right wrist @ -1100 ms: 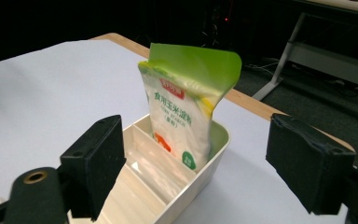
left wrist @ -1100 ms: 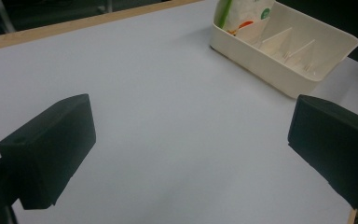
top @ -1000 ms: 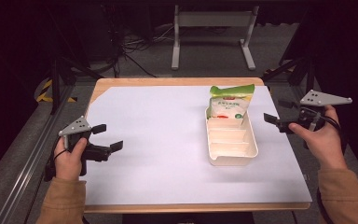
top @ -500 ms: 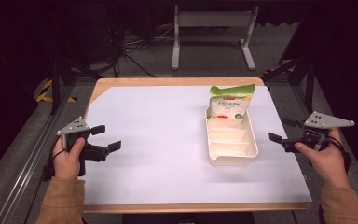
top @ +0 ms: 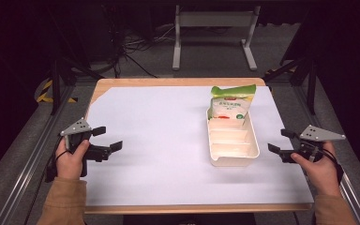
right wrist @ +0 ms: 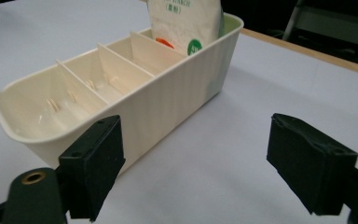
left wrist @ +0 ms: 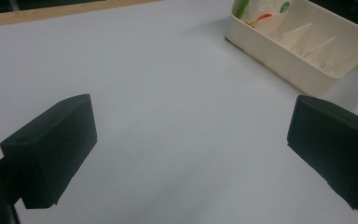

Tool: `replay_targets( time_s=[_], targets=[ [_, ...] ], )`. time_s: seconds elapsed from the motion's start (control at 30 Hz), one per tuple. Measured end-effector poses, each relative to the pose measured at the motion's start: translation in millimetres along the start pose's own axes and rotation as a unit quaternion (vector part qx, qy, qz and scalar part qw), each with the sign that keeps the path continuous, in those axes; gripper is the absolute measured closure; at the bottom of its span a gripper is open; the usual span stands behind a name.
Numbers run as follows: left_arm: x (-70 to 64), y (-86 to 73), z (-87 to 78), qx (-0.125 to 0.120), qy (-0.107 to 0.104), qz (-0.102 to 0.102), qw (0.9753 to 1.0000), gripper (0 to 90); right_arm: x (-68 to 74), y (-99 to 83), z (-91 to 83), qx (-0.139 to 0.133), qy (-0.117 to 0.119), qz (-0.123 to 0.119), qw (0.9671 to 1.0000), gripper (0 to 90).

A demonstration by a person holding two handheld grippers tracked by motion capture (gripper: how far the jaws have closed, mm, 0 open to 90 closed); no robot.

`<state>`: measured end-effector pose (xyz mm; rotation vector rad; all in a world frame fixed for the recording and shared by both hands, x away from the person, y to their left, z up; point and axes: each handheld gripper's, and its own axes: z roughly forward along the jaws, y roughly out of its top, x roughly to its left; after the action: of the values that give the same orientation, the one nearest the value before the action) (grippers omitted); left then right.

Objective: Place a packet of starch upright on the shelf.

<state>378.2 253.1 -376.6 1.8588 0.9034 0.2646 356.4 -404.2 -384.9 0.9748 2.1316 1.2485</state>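
A white-covered table (top: 168, 140) takes up the middle of the high view, with a strip of wood showing along its far and near edges. Right of centre sits a cream tray (top: 232, 140), long and narrow, running away from the person and split by dividers into several compartments. A pouch (top: 229, 103), white with a green top, stands upright in the tray's farthest compartment, leaning slightly; the nearer compartments hold nothing I can make out.

At the lower left of the high view, the left gripper (top: 108, 138) is held in a hand (top: 70, 161) over the table's left edge, its jaws spread apart and holding nothing. In the left gripper view, the two black jaws stand wide at the bottom corners with bare white surface between them, and the tray (left wrist: 303, 51) lies at the upper right, well apart from them.

At the lower right of the high view, the right gripper (top: 281, 143) sits in the other hand (top: 321, 171) near the table's right edge, just beside the tray's near end but not touching it. Its jaws are also spread and empty. In the right gripper view, the tray (right wrist: 135, 102) fills the upper left, its wall just behind the left jaw, and the pouch (right wrist: 186, 21) rises at the top centre.
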Motion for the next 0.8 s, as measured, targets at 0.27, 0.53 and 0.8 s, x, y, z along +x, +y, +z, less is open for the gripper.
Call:
replay_targets(
  time_s=[0.27,0.53,0.8],
  targets=[
    [1.0,-2.4,4.0,0.002,0.001,0.002,1.0000,2.2,-1.8,-19.1,12.7,0.009,-0.005,0.010,0.9999,18.7],
    [7.3,-11.3,16.3,0.003,0.011,0.008,0.9999,2.4,-7.2,-37.9,20.6,-0.002,-0.024,0.028,0.9993,20.3],
    [10.3,-14.3,18.3,0.003,0.013,0.003,0.9999,2.4,-9.6,-44.9,24.2,0.012,-0.024,0.039,0.9989,20.0]
  ],
)
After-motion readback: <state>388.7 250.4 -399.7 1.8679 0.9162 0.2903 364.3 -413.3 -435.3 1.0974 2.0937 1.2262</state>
